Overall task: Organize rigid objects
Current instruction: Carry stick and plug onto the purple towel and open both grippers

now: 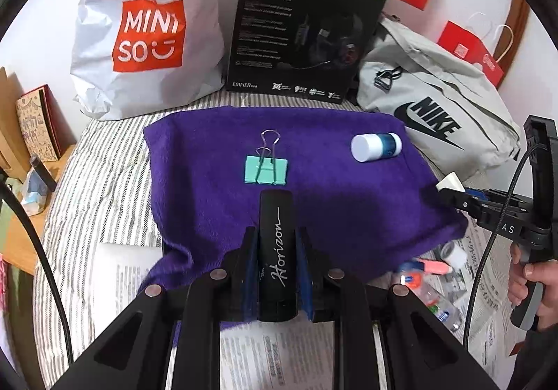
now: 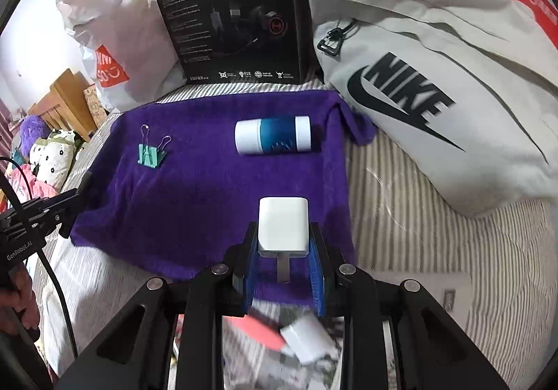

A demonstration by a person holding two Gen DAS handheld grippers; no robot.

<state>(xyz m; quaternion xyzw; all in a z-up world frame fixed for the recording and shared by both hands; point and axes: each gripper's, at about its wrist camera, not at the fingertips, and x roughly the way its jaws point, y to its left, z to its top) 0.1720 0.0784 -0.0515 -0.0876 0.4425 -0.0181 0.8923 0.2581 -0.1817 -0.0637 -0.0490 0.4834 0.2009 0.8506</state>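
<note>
The purple fuzzy cloth point(image 1: 223, 201) looks soft and matt. On it, the mint-green binder clip point(image 1: 266, 170) has thin shiny wire handles. The white-and-blue plastic bottle point(image 2: 272, 135) is smooth with a slight gloss. The black matt plastic case point(image 1: 277, 250) carries silver script. The white plastic charger point(image 2: 283, 227) is smooth, with a grey metal prong.

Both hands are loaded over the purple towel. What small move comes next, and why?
Probably lower the left gripper and set the black tube on the bare towel just short of the green binder clip. The clip and the blue-and-white bottle already lie there, and the right gripper holds a white charger that needs room too.
</note>
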